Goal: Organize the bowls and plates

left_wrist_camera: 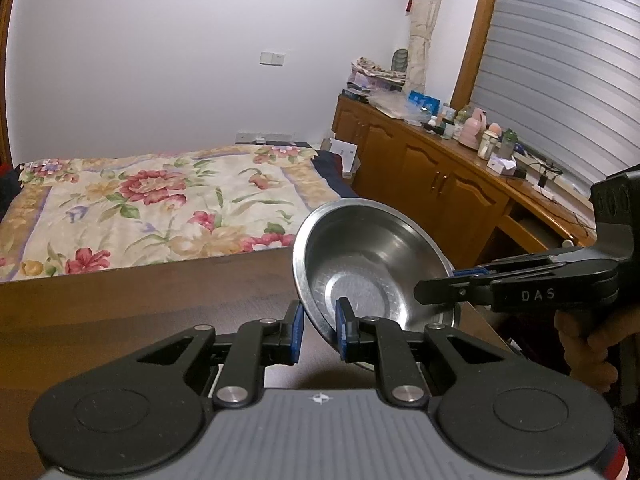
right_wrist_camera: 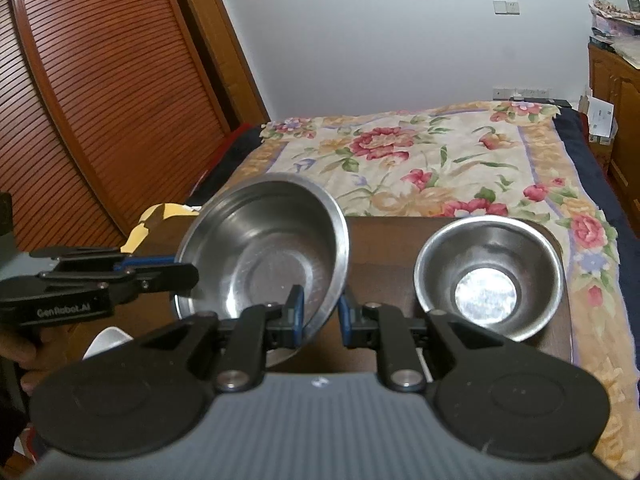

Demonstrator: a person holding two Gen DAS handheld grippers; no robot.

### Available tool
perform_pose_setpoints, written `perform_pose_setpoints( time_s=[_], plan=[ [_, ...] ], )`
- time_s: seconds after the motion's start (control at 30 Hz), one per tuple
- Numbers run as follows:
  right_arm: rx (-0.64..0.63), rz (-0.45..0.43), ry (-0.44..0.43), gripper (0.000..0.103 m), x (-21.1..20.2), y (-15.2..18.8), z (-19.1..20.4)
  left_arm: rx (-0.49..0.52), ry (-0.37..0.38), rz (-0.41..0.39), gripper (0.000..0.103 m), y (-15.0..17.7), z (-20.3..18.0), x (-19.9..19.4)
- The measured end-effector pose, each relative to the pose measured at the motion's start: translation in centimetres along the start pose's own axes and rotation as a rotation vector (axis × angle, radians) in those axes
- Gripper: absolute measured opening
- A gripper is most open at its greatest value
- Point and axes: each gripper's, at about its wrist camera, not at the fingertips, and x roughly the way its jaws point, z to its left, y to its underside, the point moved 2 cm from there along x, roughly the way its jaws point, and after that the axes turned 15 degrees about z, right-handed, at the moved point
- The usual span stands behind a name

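a: left wrist view first. what's the left gripper (left_wrist_camera: 319,326) doing?
b: its blue pads (left_wrist_camera: 341,334) straddle the near rim of the big bowl (left_wrist_camera: 360,264); there is a gap at the left pad, so whether it's clamped i cannot tell. the bowl is tilted up over the table (left_wrist_camera: 140,312).
a: and the other tool?
b: the right gripper (left_wrist_camera: 448,286) comes in from the right, closed on the bowl's right rim. "das" is printed on its arm.
a: right wrist view?
b: the right gripper (right_wrist_camera: 320,312) has the big bowl's (right_wrist_camera: 264,248) rim between its pads, grasping it. the left gripper (right_wrist_camera: 182,274) meets the bowl's left rim; its grip isn't clear. its arm reads "genrobot.ai".
a: anything else?
b: a small bowl (right_wrist_camera: 490,276) sits upright on the table (right_wrist_camera: 384,256), right of the big one and apart from it, with a floral bed (right_wrist_camera: 420,168) behind.
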Motion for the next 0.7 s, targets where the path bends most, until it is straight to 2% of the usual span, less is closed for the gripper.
perform_pose_setpoints(
  time_s=[0.37,0.7],
  plan=[
    [-0.01,-0.011,0.012,0.02,-2.0,3.5,1.8,0.019,0.012,-0.016,0.018,3.3,-1.7,-2.6],
    [-0.014,0.011,-0.012,0.02,-2.3,7.3,3.2,0.017,0.019,0.012,0.019,7.4,-2.5,-3.8]
  ],
)
